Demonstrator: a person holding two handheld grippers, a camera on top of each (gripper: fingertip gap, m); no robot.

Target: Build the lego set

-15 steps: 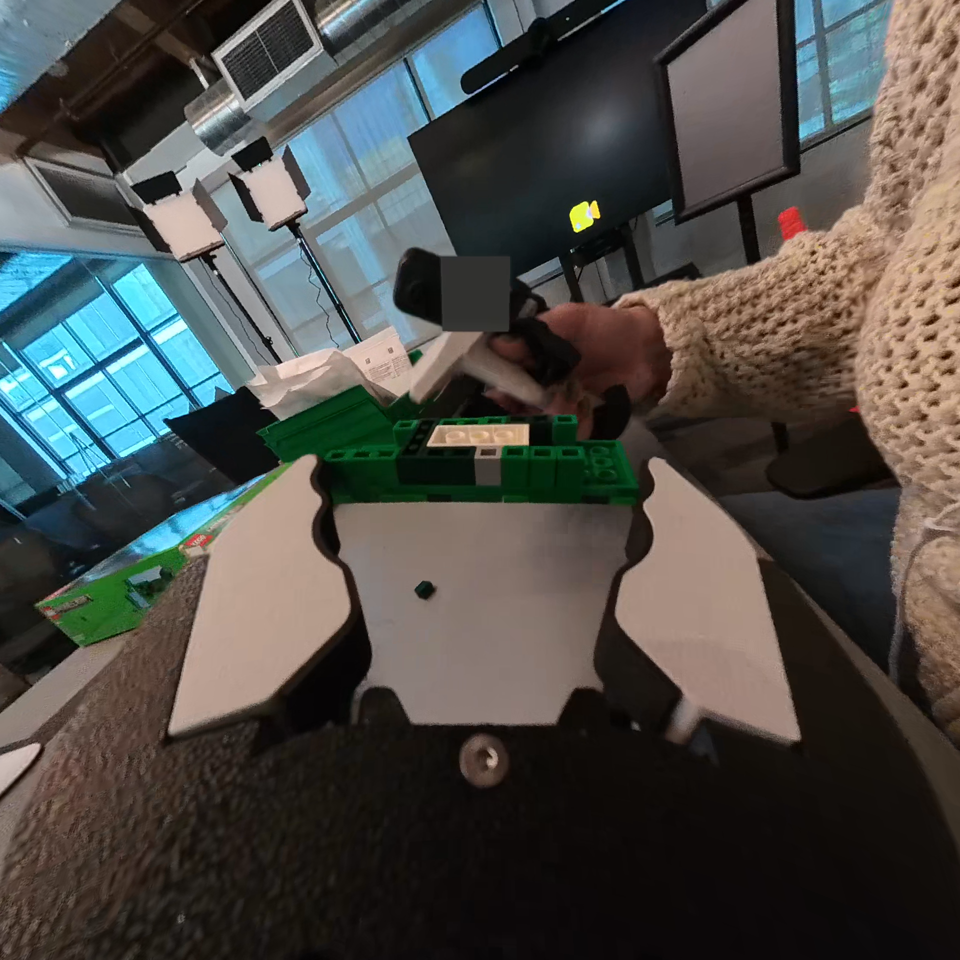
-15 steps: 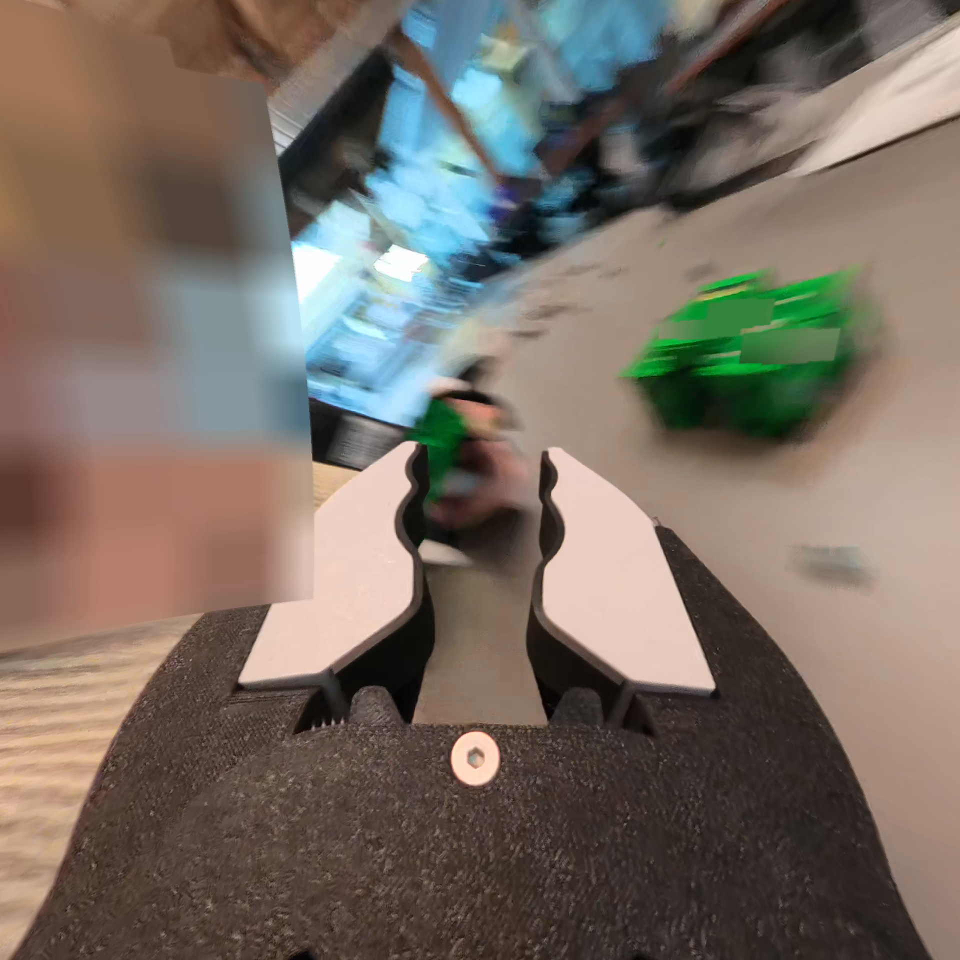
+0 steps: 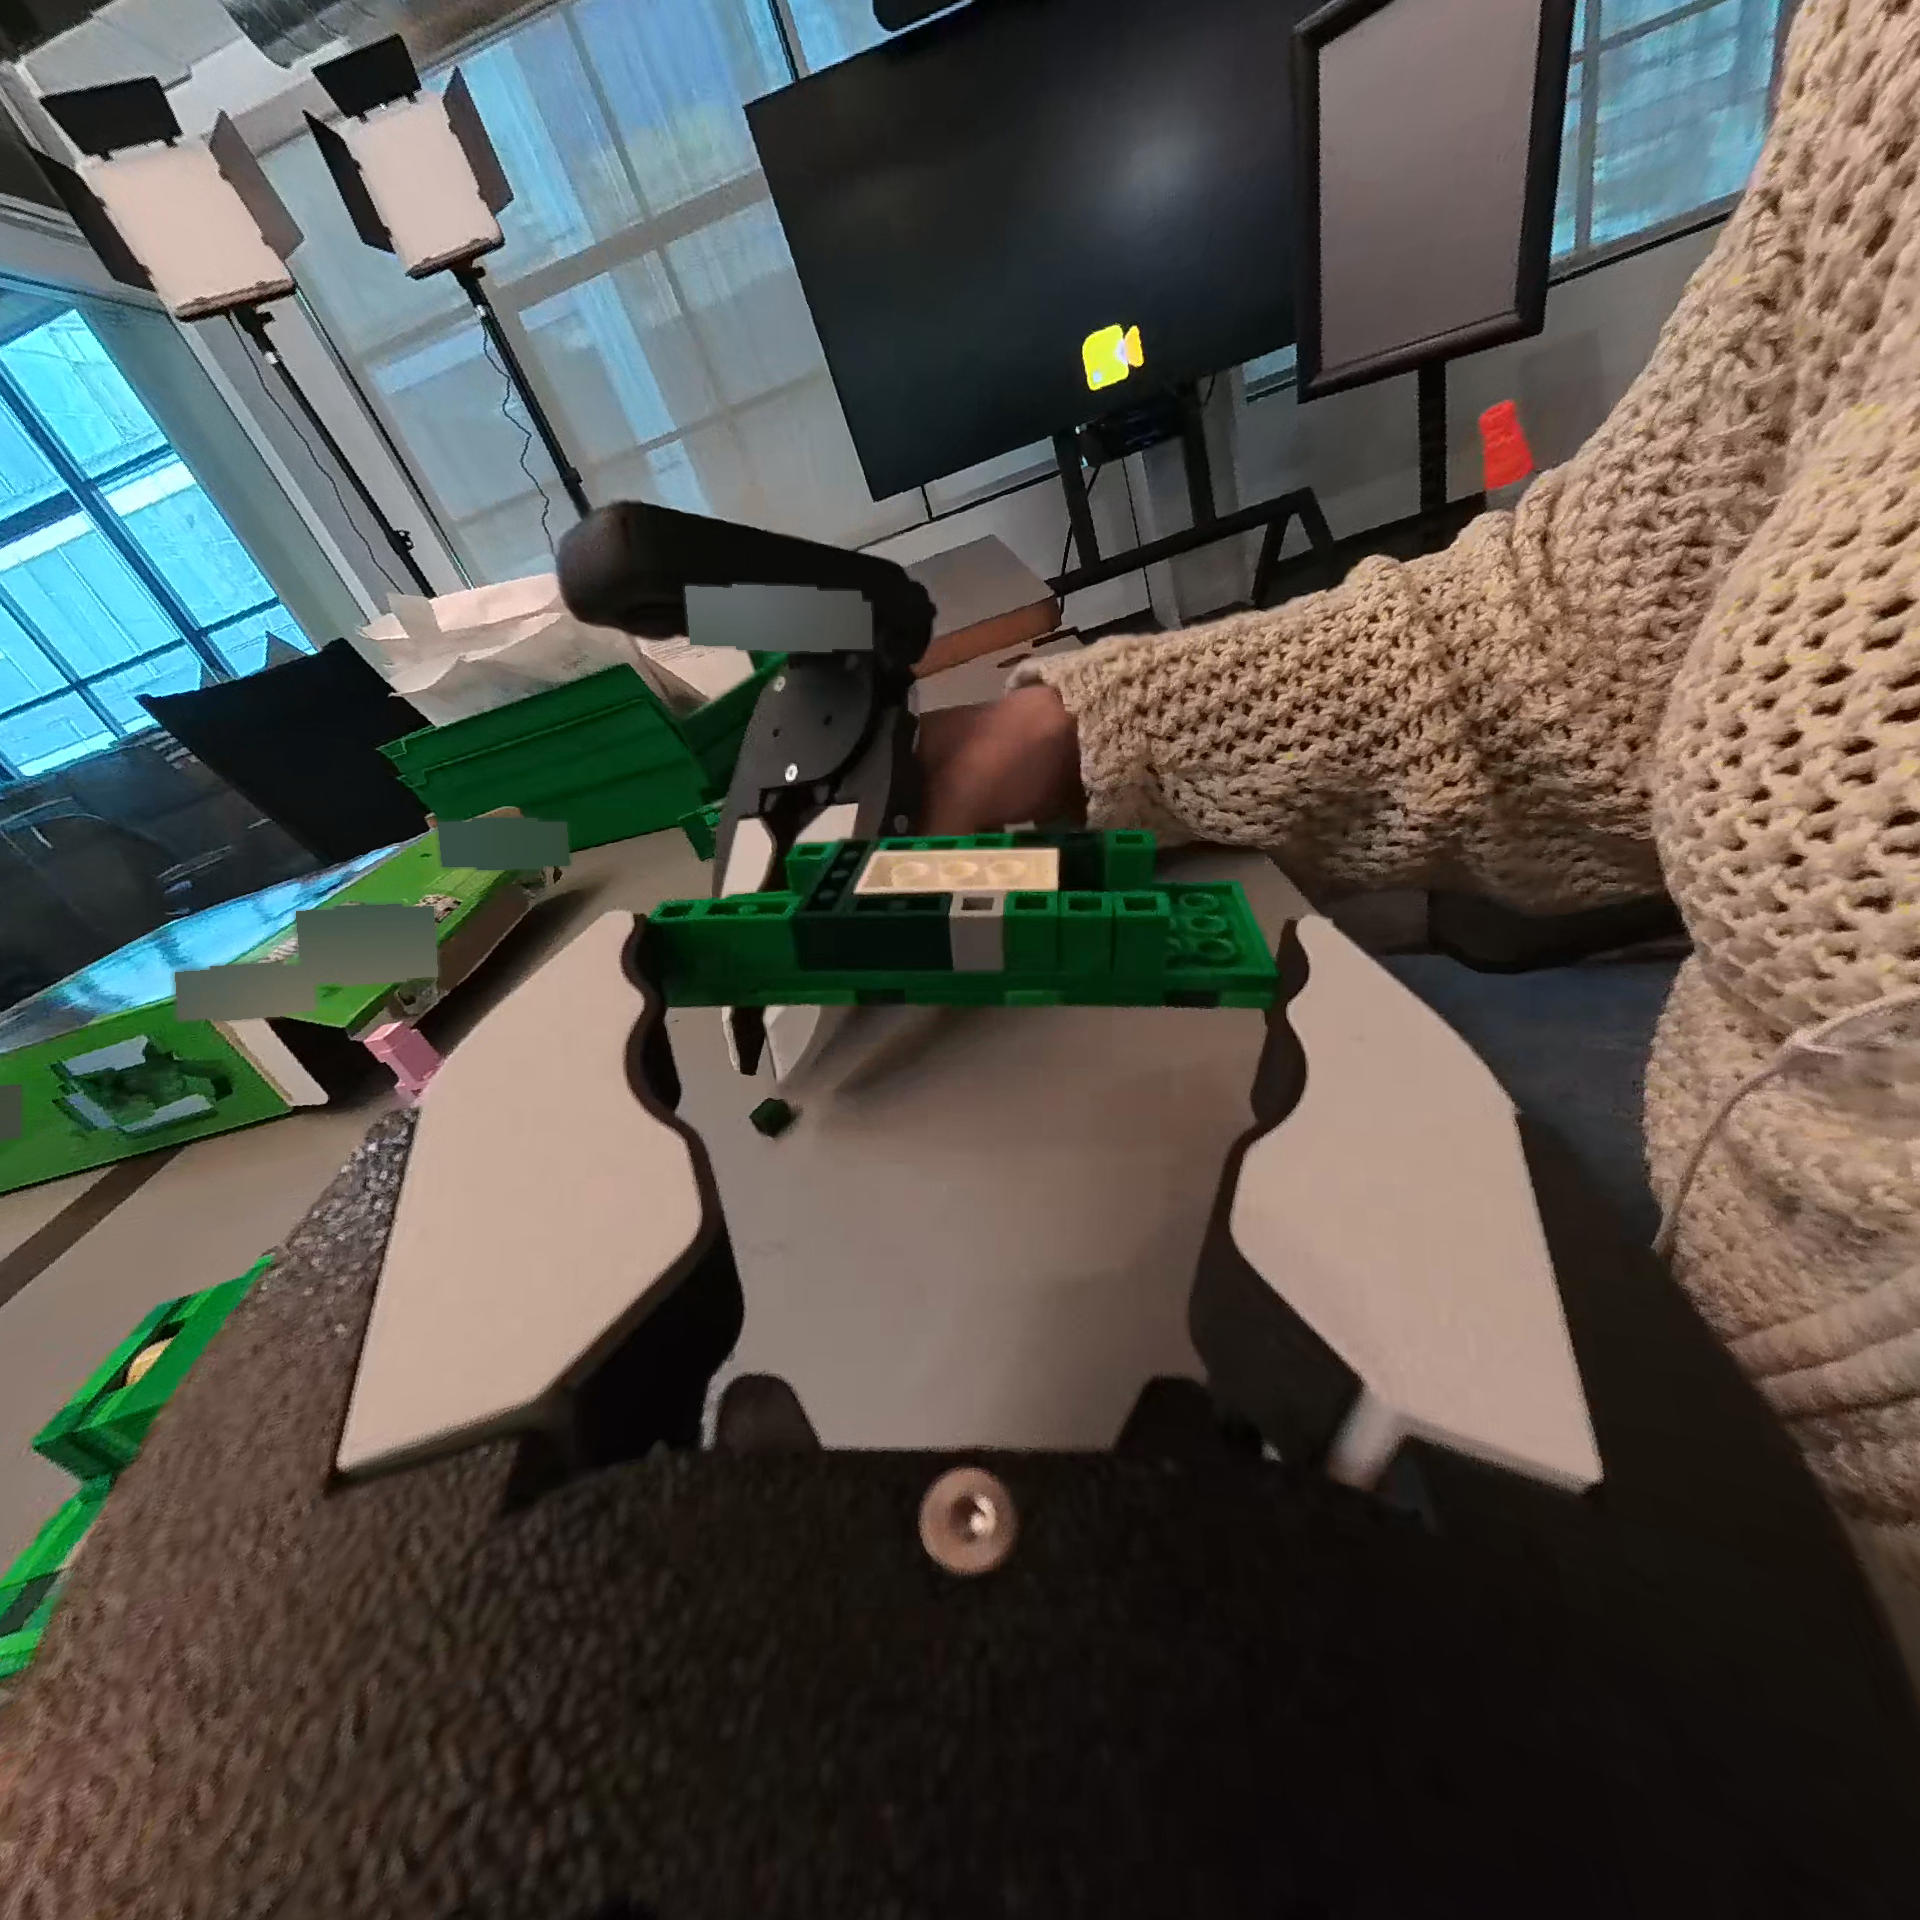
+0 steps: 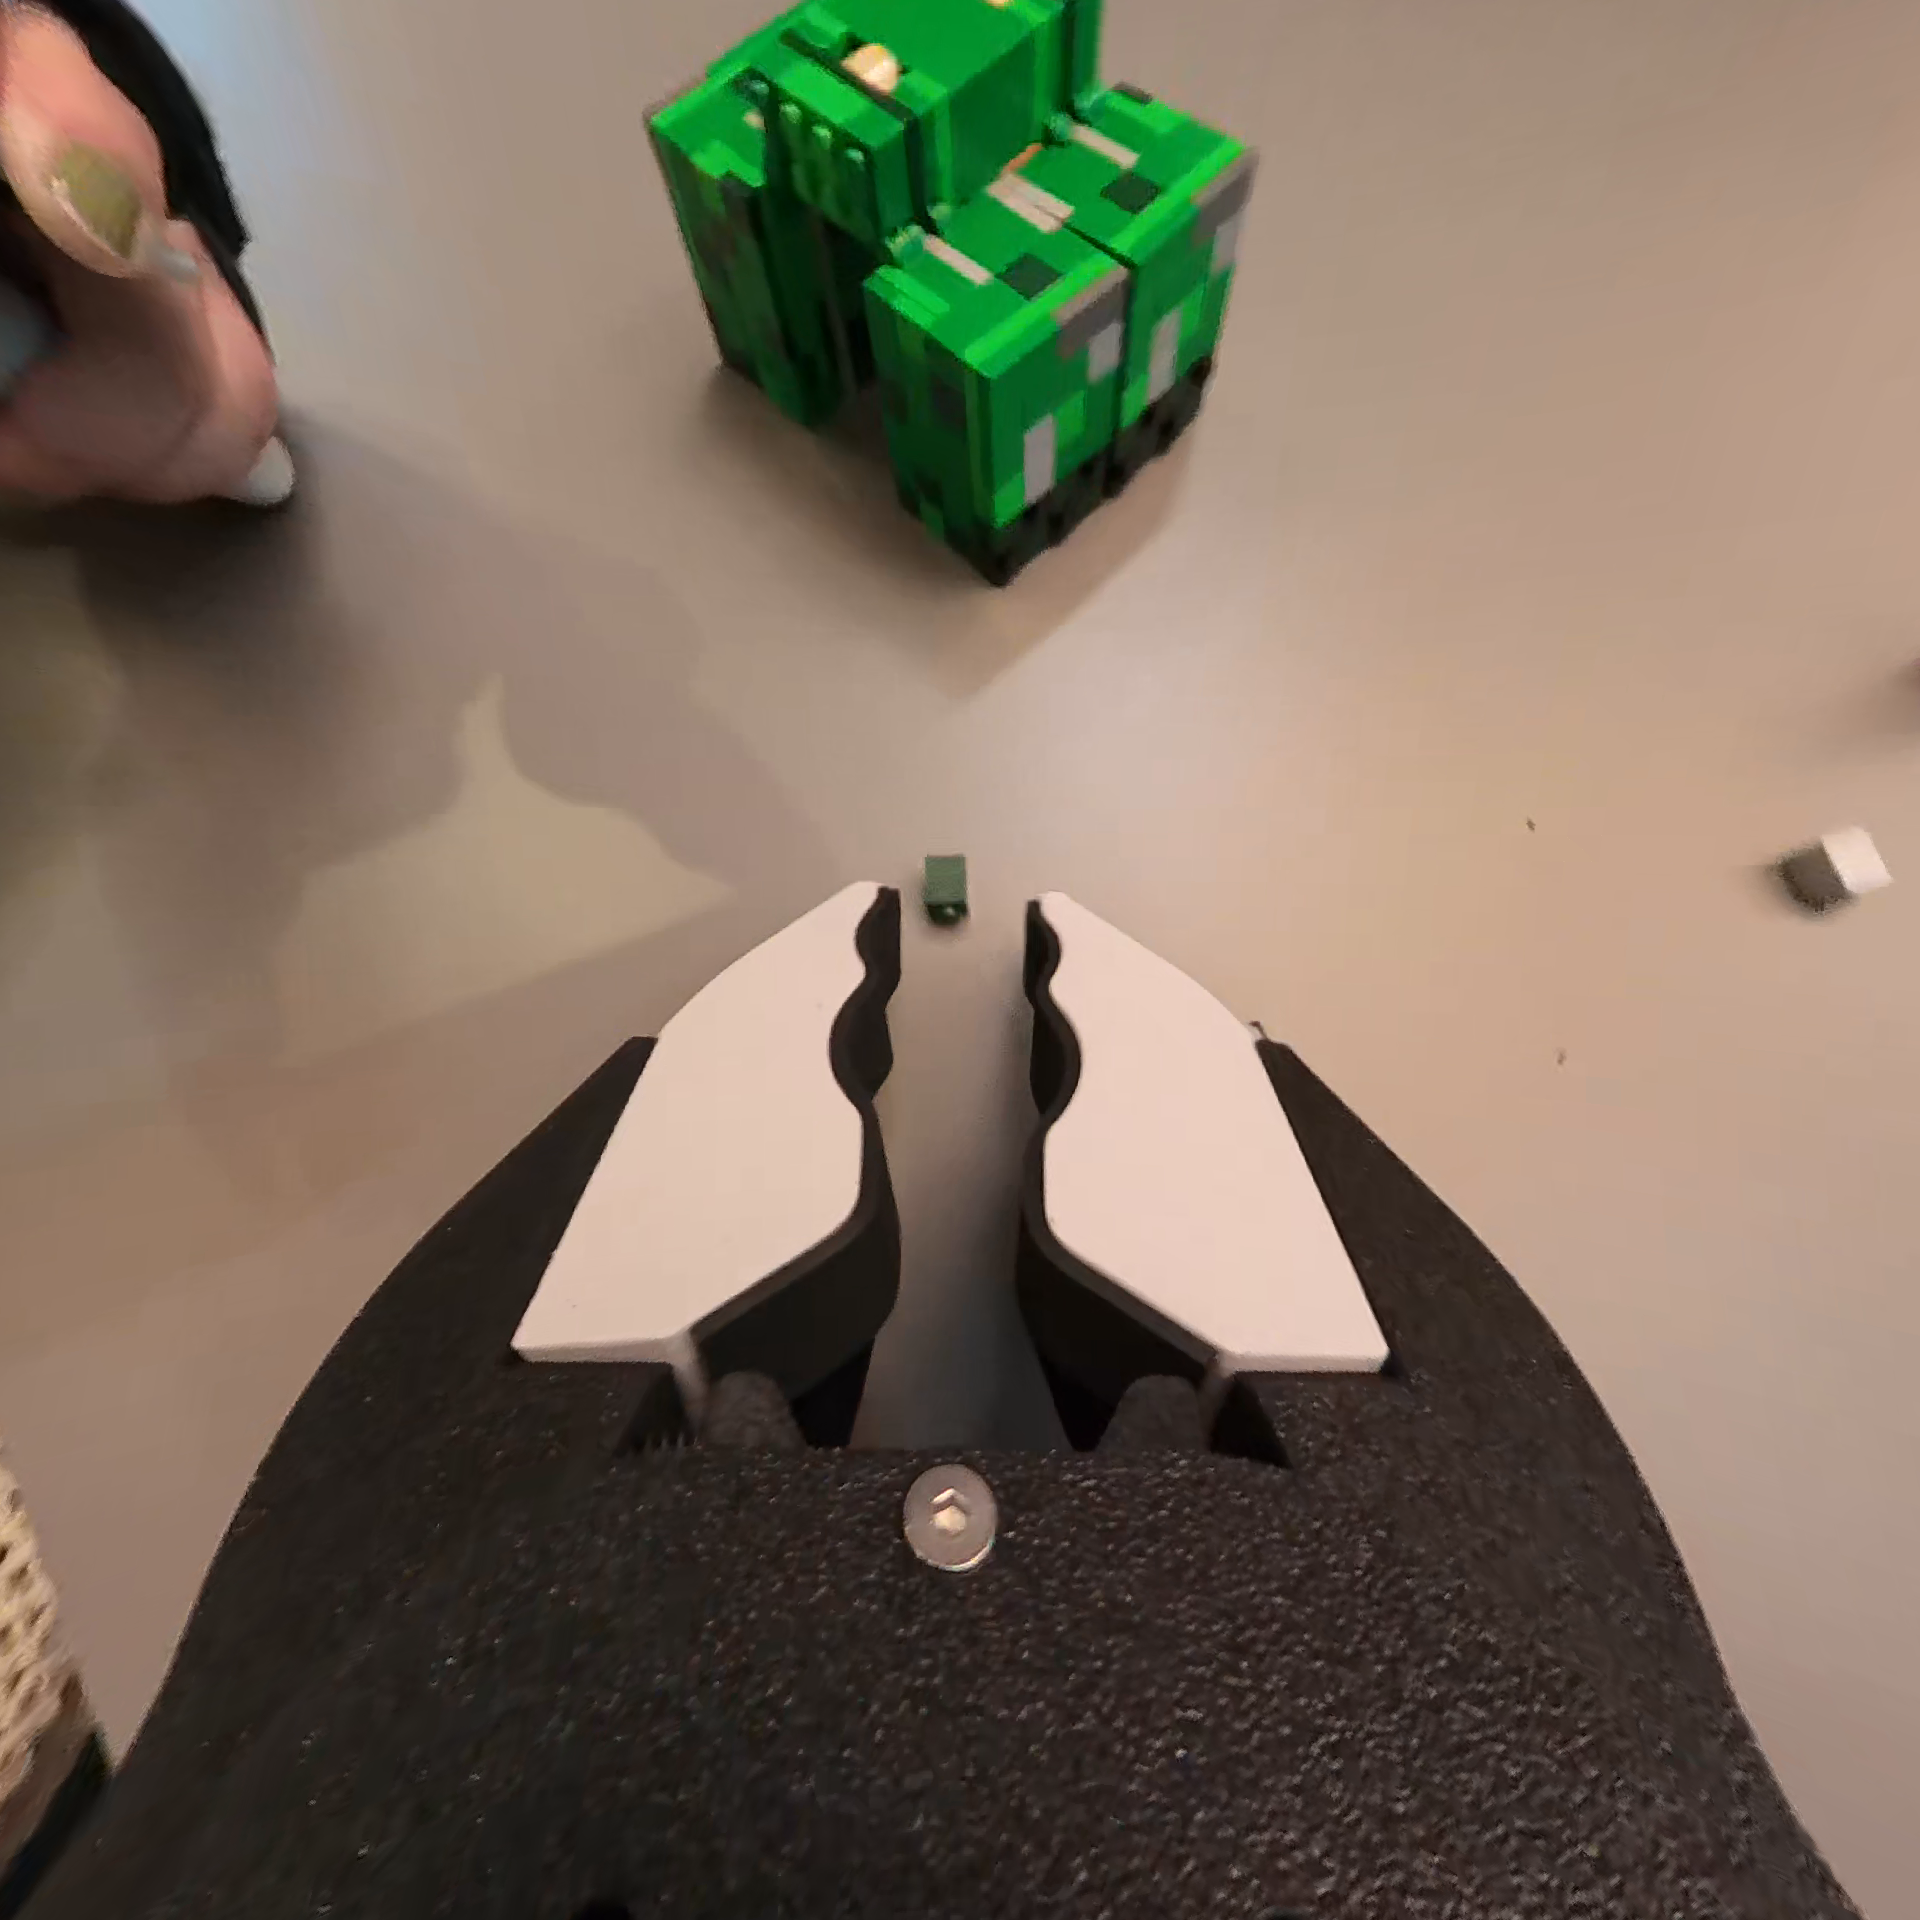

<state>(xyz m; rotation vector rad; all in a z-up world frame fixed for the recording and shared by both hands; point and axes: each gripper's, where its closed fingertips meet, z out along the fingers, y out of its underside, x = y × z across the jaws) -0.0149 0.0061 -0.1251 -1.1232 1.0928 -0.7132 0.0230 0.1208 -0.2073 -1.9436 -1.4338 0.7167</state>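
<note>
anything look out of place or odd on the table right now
Nothing damaged or spilled. A tiny dark green piece lies alone on the bare table, just ahead of the right hand-held gripper, whose fingers are slightly apart. A small grey-and-white piece sits stray off to the right. The left hand-held gripper clamps a green slab.

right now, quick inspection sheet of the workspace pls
surface: grey table, bare around the parts
job's things: flat green lego panel held between the left gripper's fingers; tiny dark green piece on the table; blocky green build standing farther off
clutter: grey-and-white small piece; green set box; green bin
grippers: left gripper shut on the panel; right gripper open, tips just short of the tiny piece
cables: thin cable down a light stand
surroundings: dark screen, two panel lights, windows
</note>
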